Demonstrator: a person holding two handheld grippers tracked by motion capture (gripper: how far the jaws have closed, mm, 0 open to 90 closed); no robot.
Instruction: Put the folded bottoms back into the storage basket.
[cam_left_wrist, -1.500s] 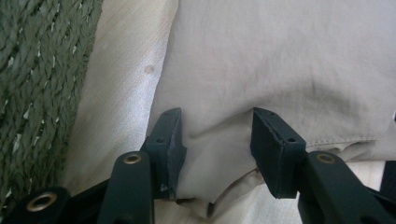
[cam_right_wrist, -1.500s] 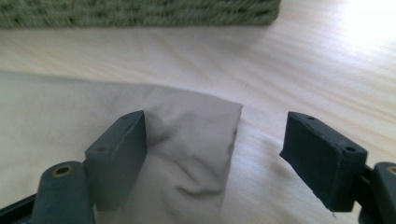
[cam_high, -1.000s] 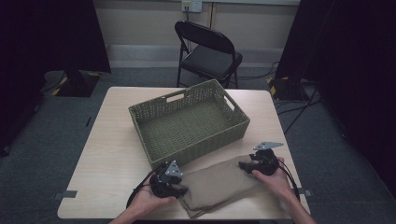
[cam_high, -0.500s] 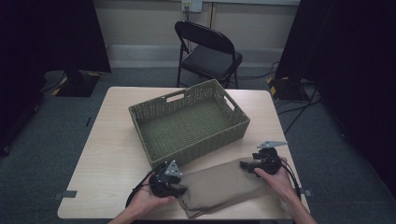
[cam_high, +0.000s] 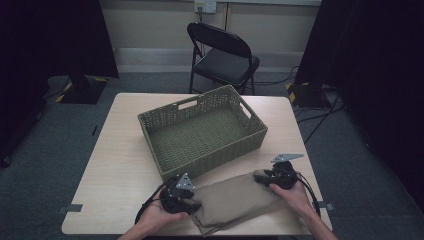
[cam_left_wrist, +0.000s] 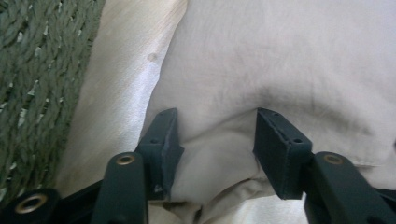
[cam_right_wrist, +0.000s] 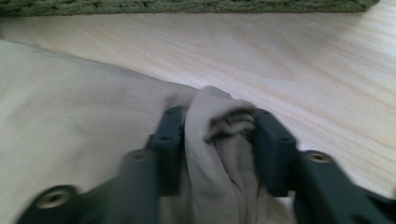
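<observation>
A folded beige cloth (cam_high: 235, 200) lies along the near edge of the wooden table (cam_high: 120, 150). My left gripper (cam_high: 192, 204) is at the cloth's left end. In the left gripper view the cloth (cam_left_wrist: 280, 60) bulges between the jaws of that gripper (cam_left_wrist: 217, 135), both pads press on it, and the jaws have just been opening a little. My right gripper (cam_high: 260, 176) is at the right end. Its jaws have just been closing, and in the right gripper view this gripper (cam_right_wrist: 217, 135) pinches a bunched fold of the cloth (cam_right_wrist: 70, 121).
A green woven basket (cam_high: 215, 152) stands empty at the table's middle, just beyond the cloth, and its wall shows in both gripper views (cam_left_wrist: 28, 70) (cam_right_wrist: 187, 5). A black folding chair (cam_high: 225, 55) stands behind the table. Bare tabletop (cam_right_wrist: 280, 56) lies between cloth and basket.
The right gripper has shifted slightly at the cloth's right end and now has the corner bunched between its jaws. The left gripper and the cloth's left end have stayed put.
</observation>
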